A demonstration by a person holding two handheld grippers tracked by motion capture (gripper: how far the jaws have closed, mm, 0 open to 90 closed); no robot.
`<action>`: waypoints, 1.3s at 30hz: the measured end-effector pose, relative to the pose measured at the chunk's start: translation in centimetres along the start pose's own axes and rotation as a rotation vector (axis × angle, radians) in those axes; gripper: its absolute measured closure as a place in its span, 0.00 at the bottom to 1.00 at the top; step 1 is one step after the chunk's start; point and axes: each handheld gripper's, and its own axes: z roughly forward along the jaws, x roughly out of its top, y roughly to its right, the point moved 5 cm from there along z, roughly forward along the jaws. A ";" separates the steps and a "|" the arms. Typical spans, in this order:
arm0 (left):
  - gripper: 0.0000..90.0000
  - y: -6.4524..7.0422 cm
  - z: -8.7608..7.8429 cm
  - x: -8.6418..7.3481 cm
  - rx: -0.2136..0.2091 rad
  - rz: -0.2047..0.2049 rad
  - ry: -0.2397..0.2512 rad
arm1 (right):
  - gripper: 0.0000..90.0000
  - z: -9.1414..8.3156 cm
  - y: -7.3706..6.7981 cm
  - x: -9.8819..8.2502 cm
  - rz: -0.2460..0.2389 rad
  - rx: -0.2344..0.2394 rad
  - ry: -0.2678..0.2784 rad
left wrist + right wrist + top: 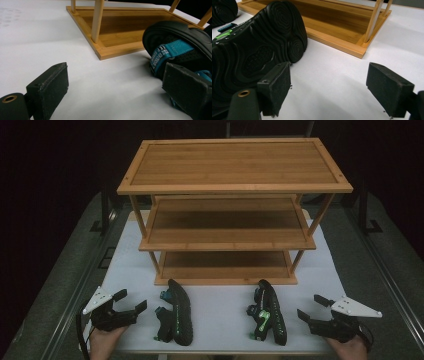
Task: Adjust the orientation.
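Standing at the far half of the white table [220, 307], we find the largest item: a three-tier bamboo shelf rack [234, 167], all tiers bare. Its bottom tray [117, 37] sits directly on the table surface, and its upright posts rise from the tray corners.

Next in size, we identify two black sandals, each lying on its side in front of the rack, well apart from each other. The left sandal [176, 312] carries teal straps, with its toe end near the rack's bottom tray. In the left gripper view its teal strap [166, 53] bears white printed lettering, too small and tilted for us to read. The right sandal [267, 312] carries green accents; in the right gripper view its ribbed sole [254, 47] faces the camera, and a green mark on its edge is not legible.

Smallest, we note the tools. Our left gripper [131, 301] rests just left of the left sandal, jaws spread apart, nothing between them. Our right gripper [313, 307] rests just right of the right sandal, jaws likewise spread and clamping nothing; one pad sits just beside the sole.
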 end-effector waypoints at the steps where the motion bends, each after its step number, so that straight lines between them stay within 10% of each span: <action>1: 0.07 0.0 0.0 0.0 0.001 -0.001 0.000 | 0.21 0.0 0.0 0.0 0.000 0.000 0.000; 28: 0.07 0.4 -0.3 0.0 -0.035 -0.003 0.013 | 0.21 -0.5 -0.7 0.6 -0.007 -0.004 0.025; 39: 0.08 2.0 0.0 0.3 -0.118 -0.006 0.030 | 0.22 -0.2 -0.8 0.6 -0.008 0.000 0.018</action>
